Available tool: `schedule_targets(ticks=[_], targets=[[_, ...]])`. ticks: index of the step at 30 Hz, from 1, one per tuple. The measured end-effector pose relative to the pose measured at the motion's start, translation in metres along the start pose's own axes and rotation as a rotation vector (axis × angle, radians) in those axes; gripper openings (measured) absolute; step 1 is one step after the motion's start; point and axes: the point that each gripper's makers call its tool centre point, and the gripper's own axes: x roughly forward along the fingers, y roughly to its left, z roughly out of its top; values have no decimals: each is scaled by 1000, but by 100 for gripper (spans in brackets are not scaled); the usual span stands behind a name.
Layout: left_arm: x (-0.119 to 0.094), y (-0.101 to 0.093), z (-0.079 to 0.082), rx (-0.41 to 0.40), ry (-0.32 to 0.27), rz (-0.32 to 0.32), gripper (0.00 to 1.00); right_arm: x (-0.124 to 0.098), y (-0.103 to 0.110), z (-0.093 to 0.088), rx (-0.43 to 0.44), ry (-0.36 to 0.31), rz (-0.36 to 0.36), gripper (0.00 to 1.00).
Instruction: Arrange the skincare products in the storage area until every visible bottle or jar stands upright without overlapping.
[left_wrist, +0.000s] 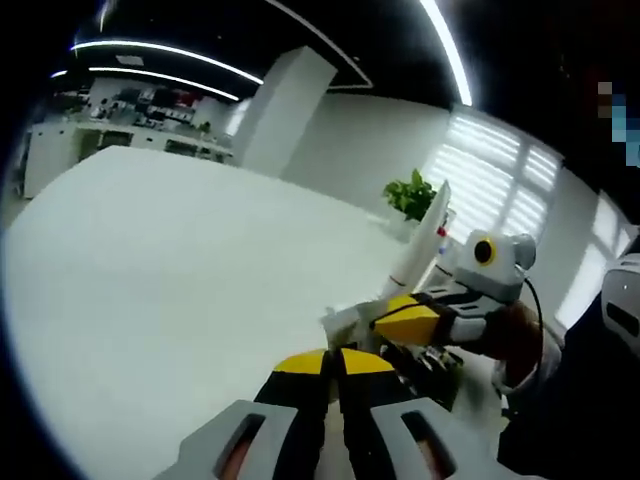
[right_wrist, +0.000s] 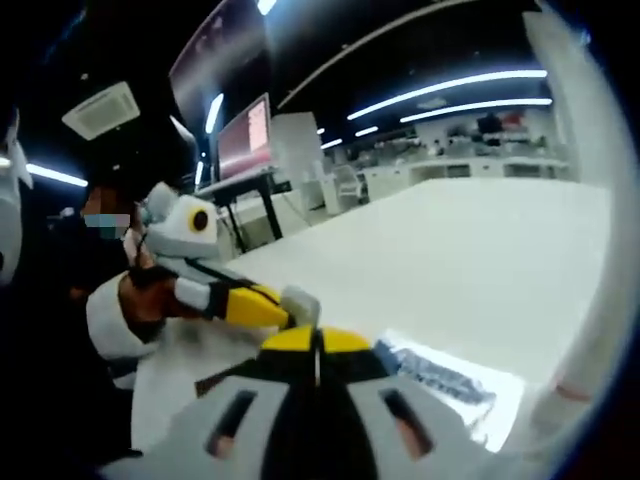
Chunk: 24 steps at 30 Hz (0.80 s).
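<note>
White tube (left_wrist: 421, 240) stands tilted at far right of the surface (left_wrist: 180, 290) in the left gripper view, cap end down, near a dark object (left_wrist: 432, 368) I can't identify; whether the tube leans on anything, can't tell. In the right gripper view a flat product with blue print (right_wrist: 440, 377) lies on its side on the surface, near right, just beyond the right gripper (right_wrist: 315, 341). A small white piece (right_wrist: 301, 301), maybe a cap or a small jar, sits right at the tips where the two grippers meet; too blurred to name.

Left gripper (left_wrist: 335, 362): jaws closed together, nothing visible between them. Right gripper: jaws also closed together, nothing clearly pinched. The white piece touches or nearly touches both tips; which one has it, if either, can't tell.

Step, judged: early or middle of the arranging. At least one product is lying flat and the tube isn't upright, so the end state isn't reached.

Next move calls for: opening one gripper, taking the lying product by its body, tipping it up onto its base on bare surface apart from the tube, then straightening the tube.

Outward: green plant (left_wrist: 410, 194) and bright windows far right, shelves far left.
</note>
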Motion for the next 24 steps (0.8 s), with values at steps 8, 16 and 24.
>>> schedule_targets(ticks=[8, 16, 24], targets=[[5, 7, -8, 80, 36, 50, 2, 7, -6, -13, -92, 77, -45, 0], [8, 11, -15, 129, 68, 71, 3, 11, -10, -20, -201, 143, -73, 1], [10, 13, -18, 180, 93, 92, 3, 14, -12, -26, -334, 213, -96, 3]])
